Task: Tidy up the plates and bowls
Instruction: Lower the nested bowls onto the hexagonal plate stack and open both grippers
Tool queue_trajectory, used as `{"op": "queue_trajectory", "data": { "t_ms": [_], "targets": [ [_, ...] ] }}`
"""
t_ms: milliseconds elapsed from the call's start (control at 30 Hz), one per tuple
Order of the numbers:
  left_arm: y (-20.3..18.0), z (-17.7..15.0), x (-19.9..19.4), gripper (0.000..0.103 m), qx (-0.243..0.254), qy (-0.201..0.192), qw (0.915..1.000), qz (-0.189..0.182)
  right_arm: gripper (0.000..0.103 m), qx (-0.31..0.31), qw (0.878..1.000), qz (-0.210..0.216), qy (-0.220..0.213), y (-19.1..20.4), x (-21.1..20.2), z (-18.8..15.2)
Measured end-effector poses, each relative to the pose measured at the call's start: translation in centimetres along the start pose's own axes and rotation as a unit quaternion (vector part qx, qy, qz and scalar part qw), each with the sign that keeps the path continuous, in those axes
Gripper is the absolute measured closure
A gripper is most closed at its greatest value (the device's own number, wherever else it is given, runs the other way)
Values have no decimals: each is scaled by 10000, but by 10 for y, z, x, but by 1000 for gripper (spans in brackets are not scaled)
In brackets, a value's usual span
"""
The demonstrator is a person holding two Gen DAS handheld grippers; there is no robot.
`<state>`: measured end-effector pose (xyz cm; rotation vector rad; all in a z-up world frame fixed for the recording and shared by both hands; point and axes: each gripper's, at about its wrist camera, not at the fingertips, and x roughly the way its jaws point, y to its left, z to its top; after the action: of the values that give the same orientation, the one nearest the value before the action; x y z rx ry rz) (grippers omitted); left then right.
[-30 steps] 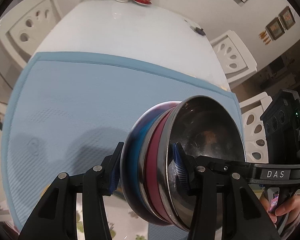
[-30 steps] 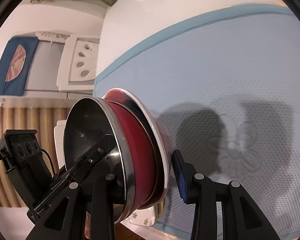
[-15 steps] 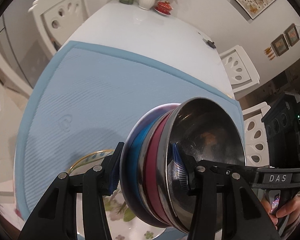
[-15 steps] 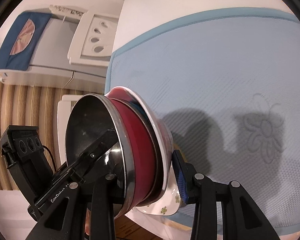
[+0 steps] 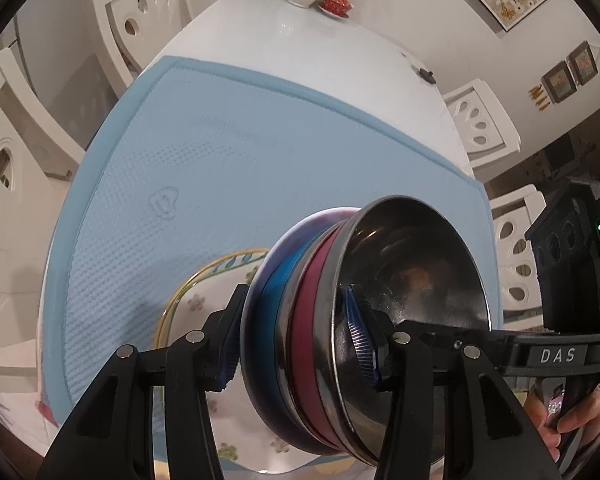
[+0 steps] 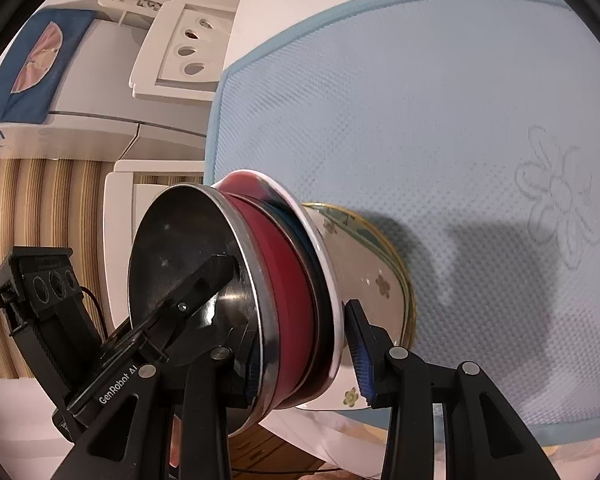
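Gripping bowl stack (image 5: 340, 320) between both grippers, above floral plate (image 5: 196, 304).

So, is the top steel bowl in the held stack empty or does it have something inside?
Empty: the steel bowl shows only bare reflective metal, apart from the gripper fingers clamped over its rim.

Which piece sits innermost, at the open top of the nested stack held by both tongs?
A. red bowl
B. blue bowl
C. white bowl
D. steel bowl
D: the steel bowl faces open, with the red bowl, then the blue bowl behind it.
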<state>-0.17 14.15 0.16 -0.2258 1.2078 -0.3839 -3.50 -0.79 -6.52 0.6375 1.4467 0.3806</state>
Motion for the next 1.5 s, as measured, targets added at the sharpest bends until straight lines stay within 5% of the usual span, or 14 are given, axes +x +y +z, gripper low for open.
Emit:
{"op": "queue_trajectory", "data": {
  "t_ms": [767, 1500],
  "targets": [
    [32, -37, 14, 58, -235, -11, 9993, 288, 66, -57, 9997, -211, -86, 2, 30, -29],
    [26, -39, 20, 58, 267, 264, 9992, 167, 66, 286, 9969, -663, -325, 5, 13, -36]
  ]
}}
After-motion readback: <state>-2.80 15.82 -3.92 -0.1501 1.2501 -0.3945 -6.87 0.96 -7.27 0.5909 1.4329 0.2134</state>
